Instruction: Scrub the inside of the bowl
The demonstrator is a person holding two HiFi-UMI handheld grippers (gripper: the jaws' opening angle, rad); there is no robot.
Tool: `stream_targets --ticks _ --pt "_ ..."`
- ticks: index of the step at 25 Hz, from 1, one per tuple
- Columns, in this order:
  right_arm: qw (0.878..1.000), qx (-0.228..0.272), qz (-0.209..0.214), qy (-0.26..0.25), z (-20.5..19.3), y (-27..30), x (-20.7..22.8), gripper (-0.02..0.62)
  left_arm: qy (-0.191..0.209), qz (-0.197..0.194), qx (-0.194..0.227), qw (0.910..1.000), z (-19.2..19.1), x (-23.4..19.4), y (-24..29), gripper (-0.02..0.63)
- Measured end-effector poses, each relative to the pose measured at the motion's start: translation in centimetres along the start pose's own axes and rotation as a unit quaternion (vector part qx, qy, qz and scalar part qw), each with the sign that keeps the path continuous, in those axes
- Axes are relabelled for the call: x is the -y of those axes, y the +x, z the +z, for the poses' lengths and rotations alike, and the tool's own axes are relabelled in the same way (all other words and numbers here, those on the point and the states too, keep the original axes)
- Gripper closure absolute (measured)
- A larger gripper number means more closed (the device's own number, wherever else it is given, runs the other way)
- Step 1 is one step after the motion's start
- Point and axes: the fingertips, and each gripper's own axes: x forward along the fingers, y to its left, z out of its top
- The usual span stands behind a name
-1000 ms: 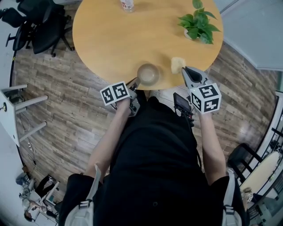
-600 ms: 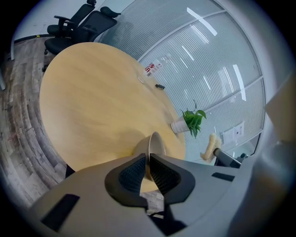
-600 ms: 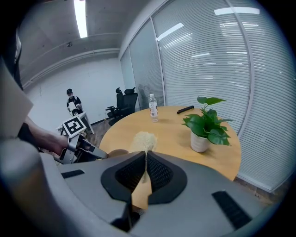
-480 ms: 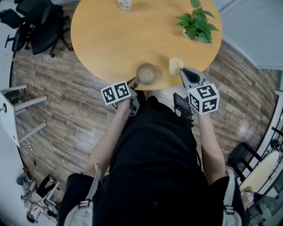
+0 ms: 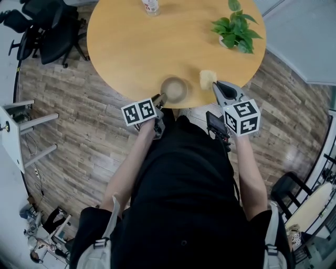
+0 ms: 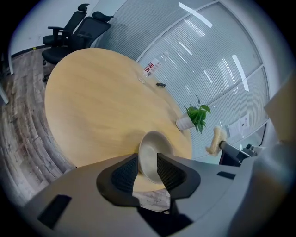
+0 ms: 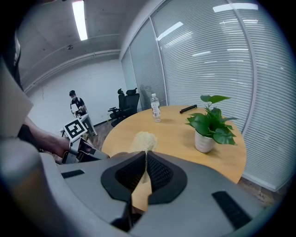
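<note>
A beige bowl (image 5: pixel 175 88) sits on the round wooden table (image 5: pixel 131 47) near its front edge. My left gripper (image 5: pixel 160 100) is at the bowl's near left rim. In the left gripper view its jaws have just been opening and stand apart, with the rim of the bowl (image 6: pixel 155 152) between them and no pad pressing on it; the left gripper (image 6: pixel 148 159) is open. My right gripper (image 5: pixel 215 84) hovers just right of the bowl, shut on a pale yellow scrubbing sponge (image 5: pixel 207 78). The sponge (image 7: pixel 142 141) sticks up from the right gripper (image 7: pixel 144 159).
A potted plant (image 5: pixel 235 29) stands at the table's far right and a water bottle (image 5: pixel 151 5) at its far edge. Black office chairs (image 5: pixel 47 37) stand on the wooden floor to the left. A person stands far off (image 7: pixel 76 105).
The left gripper's marker cube has shifted slightly to the right, toward the bowl. Bowl, sponge and right gripper stay where they were.
</note>
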Motion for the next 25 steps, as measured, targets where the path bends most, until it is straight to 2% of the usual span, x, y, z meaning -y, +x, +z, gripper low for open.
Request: stream_targets --ticks 6,11,13,21,25 --pt "0.999 0.015 0.031 0.004 0.6 0.1 -1.0 0.571 0.024 0.036 0.038 0.9983 1.7 -0.8 -1.5 0.483" --pt "0.995 0.040 0.087 -0.008 1.6 -0.2 -2.9 0.571 0.053 0.014 0.073 0.9959 2.8 0.9 -3.0 0.511" --pt "0.992 0.057 0.108 -0.008 2.2 -0.4 -3.8 0.571 0.076 0.007 0.089 0.9931 3.4 1.9 -3.8 0.554" --pt "0.983 0.070 0.167 -0.020 2.4 -0.5 -7.0 0.572 0.166 -0.040 0.149 0.9739 5.7 6.7 -6.6 0.594" --pt "0.981 0.074 0.177 -0.023 2.5 -0.5 -7.5 0.572 0.231 -0.071 0.171 0.9552 6.2 9.6 -7.6 0.594"
